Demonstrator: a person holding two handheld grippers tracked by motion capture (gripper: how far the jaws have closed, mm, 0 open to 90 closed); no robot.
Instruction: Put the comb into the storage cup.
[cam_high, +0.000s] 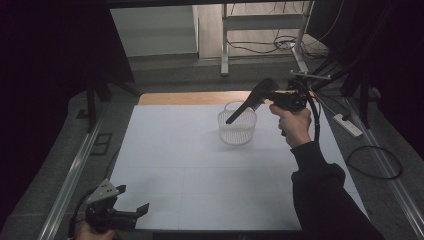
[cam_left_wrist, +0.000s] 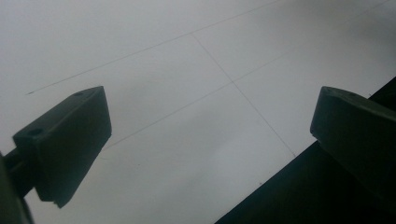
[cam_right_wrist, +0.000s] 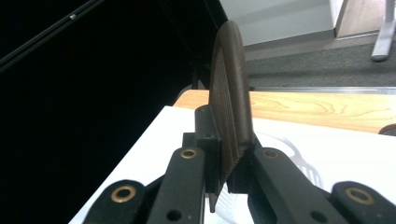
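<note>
The right gripper (cam_high: 257, 97), raised in the person's right hand (cam_high: 295, 125) on an outstretched dark-sleeved arm, has its jaws clamped together pointing away, while the left gripper (cam_high: 131, 200), low near the person, holds its jaws wide apart.

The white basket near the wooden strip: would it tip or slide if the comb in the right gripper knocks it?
The white basket looks like thin slotted plastic, so it is probably light and would slide on the smooth table. Its tall, open walls suggest a push near the rim might tip it. The dark comb seems stiff enough to shove it.
</note>
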